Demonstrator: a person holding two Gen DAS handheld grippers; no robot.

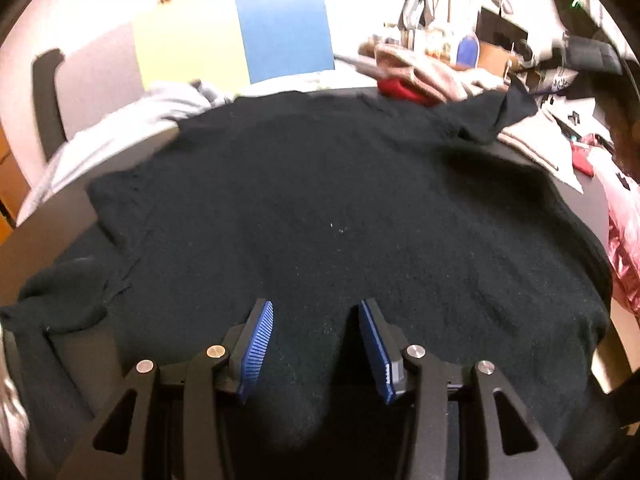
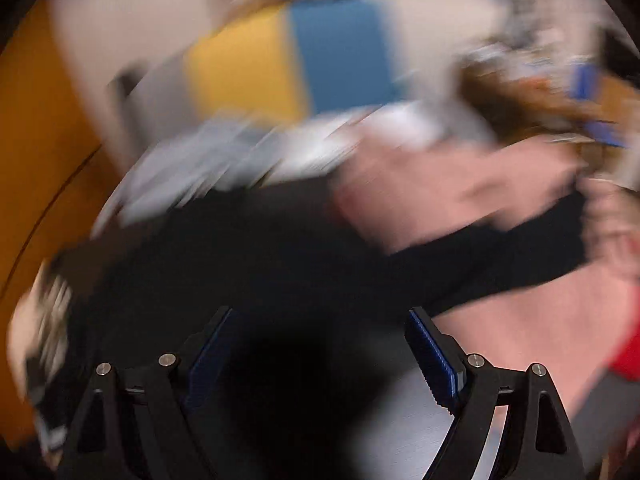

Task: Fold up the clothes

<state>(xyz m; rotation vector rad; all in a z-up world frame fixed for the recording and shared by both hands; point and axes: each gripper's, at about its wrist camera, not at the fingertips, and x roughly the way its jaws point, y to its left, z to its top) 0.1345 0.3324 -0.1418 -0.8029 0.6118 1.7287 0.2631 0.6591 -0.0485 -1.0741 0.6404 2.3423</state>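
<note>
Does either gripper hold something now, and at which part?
No. The left gripper and the right gripper are both open above the black shirt, with nothing between the fingers.

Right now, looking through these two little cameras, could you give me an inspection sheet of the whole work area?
Surface: dark table, mostly covered.
Job's things: black garment spread flat, one sleeve flipped up at the far right.
Clutter: grey cloth, red item, pink fabrics around the edges.
Grippers: left gripper jaws open over the garment; right gripper jaws open, view blurred.
Cables: nothing seen.
Surroundings: yellow and blue panels, crowded shelves.
</note>
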